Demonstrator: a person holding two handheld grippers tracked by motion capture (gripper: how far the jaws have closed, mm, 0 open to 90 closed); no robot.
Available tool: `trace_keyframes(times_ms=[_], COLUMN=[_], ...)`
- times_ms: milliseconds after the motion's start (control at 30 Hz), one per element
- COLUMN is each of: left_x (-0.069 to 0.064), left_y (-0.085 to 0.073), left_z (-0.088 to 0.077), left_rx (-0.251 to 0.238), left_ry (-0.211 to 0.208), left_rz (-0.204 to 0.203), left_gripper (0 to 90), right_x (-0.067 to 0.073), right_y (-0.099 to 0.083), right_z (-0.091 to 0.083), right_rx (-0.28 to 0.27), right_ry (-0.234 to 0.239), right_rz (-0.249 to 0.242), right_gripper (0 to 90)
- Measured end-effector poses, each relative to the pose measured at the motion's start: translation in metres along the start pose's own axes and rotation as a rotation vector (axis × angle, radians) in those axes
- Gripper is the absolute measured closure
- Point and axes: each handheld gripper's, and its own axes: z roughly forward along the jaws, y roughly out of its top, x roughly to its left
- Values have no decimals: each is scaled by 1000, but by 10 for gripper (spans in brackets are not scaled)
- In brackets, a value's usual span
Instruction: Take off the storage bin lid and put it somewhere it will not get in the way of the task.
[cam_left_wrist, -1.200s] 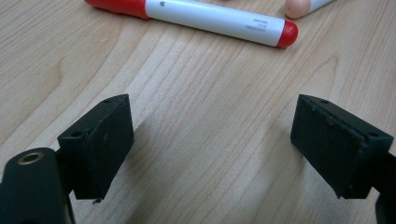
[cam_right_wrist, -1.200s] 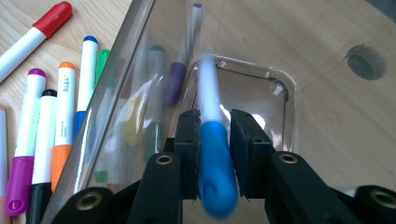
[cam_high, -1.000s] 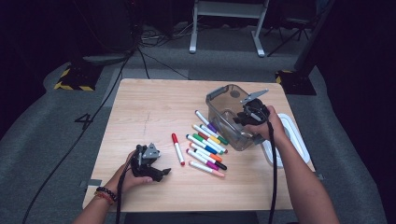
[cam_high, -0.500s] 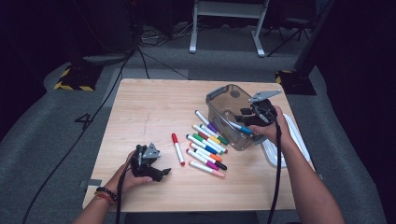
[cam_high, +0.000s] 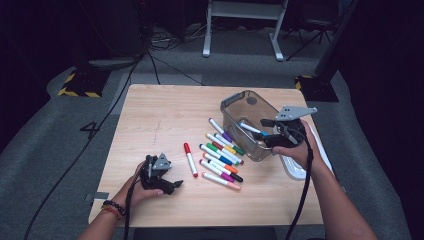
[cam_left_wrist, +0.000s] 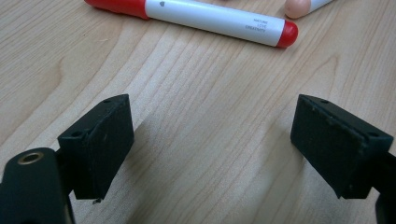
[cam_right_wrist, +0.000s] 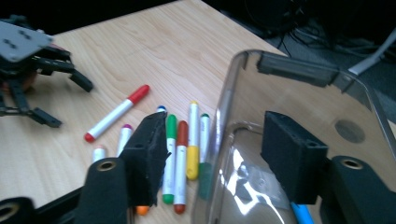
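A blue marker (cam_high: 251, 129) lies inside the clear plastic bin (cam_high: 235, 102), just ahead of the right gripper (cam_high: 270, 131) in the high view. In the right gripper view the blue tip (cam_right_wrist: 302, 213) shows below the right-hand jaw, seen through the bin wall; no pad touches it. The jaws of this gripper have just been opening and now stand fairly wide, with nothing between them. They straddle the near rim of the bin: one jaw sits outside the wall, over the markers on the table, and the other sits over the bin interior.

Outside the bin, beyond the left-hand jaw in the right gripper view, a row of markers (cam_high: 222, 152) lies side by side on the wooden table (cam_high: 160, 110); green, red-orange and yellow caps are distinguishable. A red marker (cam_high: 190, 159) lies apart from that row, between it and the left gripper (cam_high: 172, 186).

The left gripper rests low over the table near the front edge. In the left gripper view its jaws are parted with bare wood between them and hold nothing. The red marker (cam_left_wrist: 210, 16) lies crosswise well ahead of the jaw tips, not in contact. A white lid (cam_high: 295, 170) lies on the table under the right hand (cam_high: 295, 147).
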Motion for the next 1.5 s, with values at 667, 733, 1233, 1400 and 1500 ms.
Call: trace_keyframes(times_ms=[667, 733, 1233, 1400, 1500], left_x=[0, 0, 0, 0, -1], left_y=[0, 0, 0, 0, 0], left_z=[0, 0, 0, 0, 0], left_rx=[0, 0, 0, 0, -1], left_ry=[1, 1, 1, 1, 2], left_rz=[-1, -3, -3, -3, -4], left_gripper=[138, 138, 138, 138, 138], right_x=[66, 71, 99, 99, 99], right_y=[-32, -37, -95, -106, -109], right_z=[1, 5, 61, 72, 75], right_rx=[-14, -10, 152, 183, 193], right_ry=[144, 159, 258, 259, 251], right_rz=[-98, -100, -130, -123, -127], right_gripper=[370, 362, 477, 493, 493])
